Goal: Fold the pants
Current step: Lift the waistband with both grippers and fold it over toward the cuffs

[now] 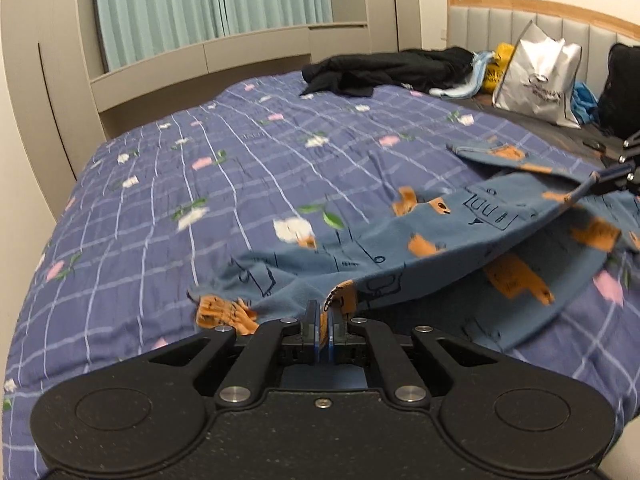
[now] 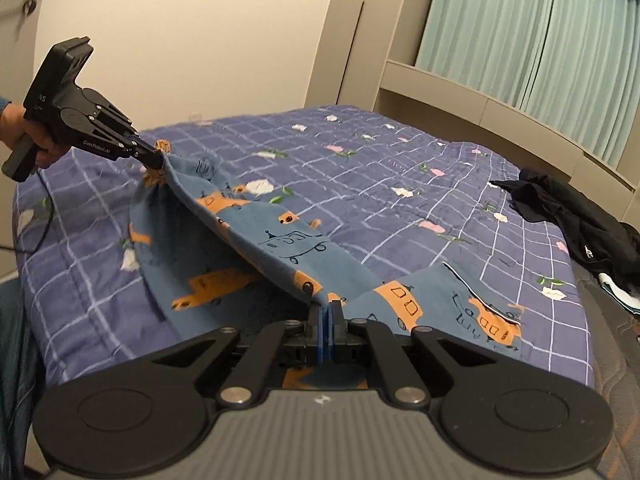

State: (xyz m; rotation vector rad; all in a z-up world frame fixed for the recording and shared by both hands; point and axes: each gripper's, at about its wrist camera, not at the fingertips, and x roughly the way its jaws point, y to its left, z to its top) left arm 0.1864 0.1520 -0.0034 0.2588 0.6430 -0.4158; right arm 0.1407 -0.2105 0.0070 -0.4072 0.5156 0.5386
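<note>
The left gripper point(image 1: 324, 308) was clamped tight on an edge of the blue cotton pants printed with orange vehicles point(image 1: 460, 236), and the right gripper point(image 2: 327, 307) was likewise pinched shut on another edge. Between them the fabric hung stretched and partly lifted above the purple checked bedspread with pink and white flowers point(image 1: 208, 160), its lower folds draping onto it. A hand point(image 2: 24, 132) gripped the left tool's handle. Farther off lay crumpled black clothing point(image 1: 384, 70) and a white plastic bag point(image 1: 540, 76).
</note>
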